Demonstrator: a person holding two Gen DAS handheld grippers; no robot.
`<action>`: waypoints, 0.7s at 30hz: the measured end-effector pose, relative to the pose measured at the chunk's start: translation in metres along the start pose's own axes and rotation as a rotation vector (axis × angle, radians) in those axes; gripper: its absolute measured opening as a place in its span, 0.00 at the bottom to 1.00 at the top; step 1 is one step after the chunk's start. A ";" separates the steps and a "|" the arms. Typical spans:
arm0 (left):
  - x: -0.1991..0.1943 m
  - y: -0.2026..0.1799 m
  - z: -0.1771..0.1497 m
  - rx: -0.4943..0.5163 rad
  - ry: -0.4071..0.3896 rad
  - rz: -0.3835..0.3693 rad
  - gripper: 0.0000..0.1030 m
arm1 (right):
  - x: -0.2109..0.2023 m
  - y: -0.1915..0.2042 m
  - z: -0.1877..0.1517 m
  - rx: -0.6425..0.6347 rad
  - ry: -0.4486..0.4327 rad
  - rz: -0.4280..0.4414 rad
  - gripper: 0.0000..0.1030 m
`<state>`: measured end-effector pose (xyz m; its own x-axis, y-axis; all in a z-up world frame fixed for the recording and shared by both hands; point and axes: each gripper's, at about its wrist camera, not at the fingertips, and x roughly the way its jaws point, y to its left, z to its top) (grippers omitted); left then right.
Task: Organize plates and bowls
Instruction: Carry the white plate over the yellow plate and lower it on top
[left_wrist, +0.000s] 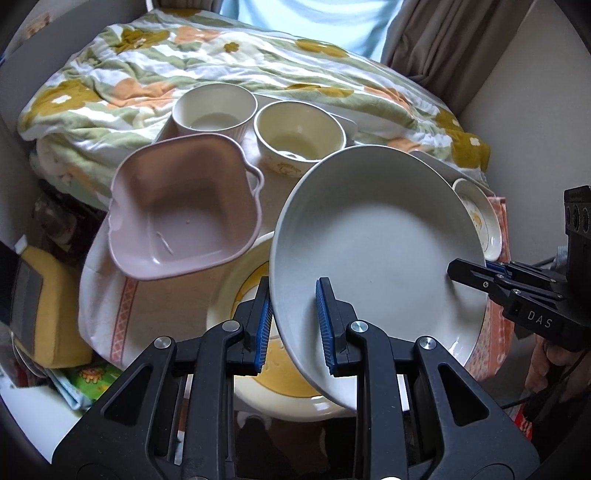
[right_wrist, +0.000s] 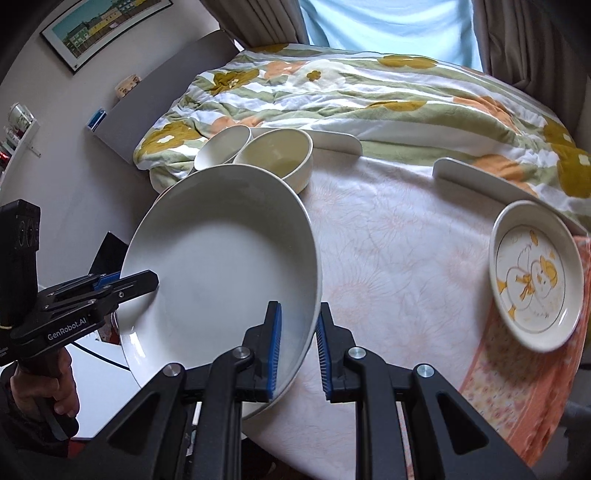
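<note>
A large white plate (left_wrist: 380, 240) is held tilted above the table between both grippers; it also shows in the right wrist view (right_wrist: 221, 251). My left gripper (left_wrist: 294, 325) straddles its left rim, fingers on either side. My right gripper (right_wrist: 298, 343) straddles its right rim and shows in the left wrist view (left_wrist: 480, 275). Under the plate lies a yellow-patterned plate (left_wrist: 255, 373). A pink square dish (left_wrist: 184, 206) sits left of it. Two cream bowls (left_wrist: 214, 107) (left_wrist: 299, 133) stand behind. A small duck-patterned plate (right_wrist: 535, 273) lies at the right.
The round table (right_wrist: 399, 229) has a pale floral cloth. A flowered quilt (right_wrist: 369, 88) covers the bed behind it. Two white rails (right_wrist: 476, 181) lie on the table's far edge. A yellow box (left_wrist: 48, 306) sits low at left.
</note>
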<state>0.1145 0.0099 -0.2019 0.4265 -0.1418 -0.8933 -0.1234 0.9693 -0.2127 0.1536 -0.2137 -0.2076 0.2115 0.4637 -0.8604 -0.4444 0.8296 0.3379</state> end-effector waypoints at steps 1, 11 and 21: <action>0.000 0.004 -0.001 0.019 0.004 -0.001 0.20 | 0.001 0.004 -0.006 0.022 -0.005 -0.003 0.17; 0.022 0.027 -0.014 0.110 0.036 -0.018 0.20 | 0.022 0.025 -0.048 0.171 -0.041 -0.043 0.17; 0.069 0.039 -0.031 0.100 0.088 -0.075 0.20 | 0.045 0.020 -0.069 0.188 -0.053 -0.100 0.17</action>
<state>0.1110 0.0313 -0.2840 0.3507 -0.2269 -0.9086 -0.0027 0.9700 -0.2432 0.0944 -0.1974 -0.2659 0.2941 0.3874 -0.8737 -0.2501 0.9135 0.3209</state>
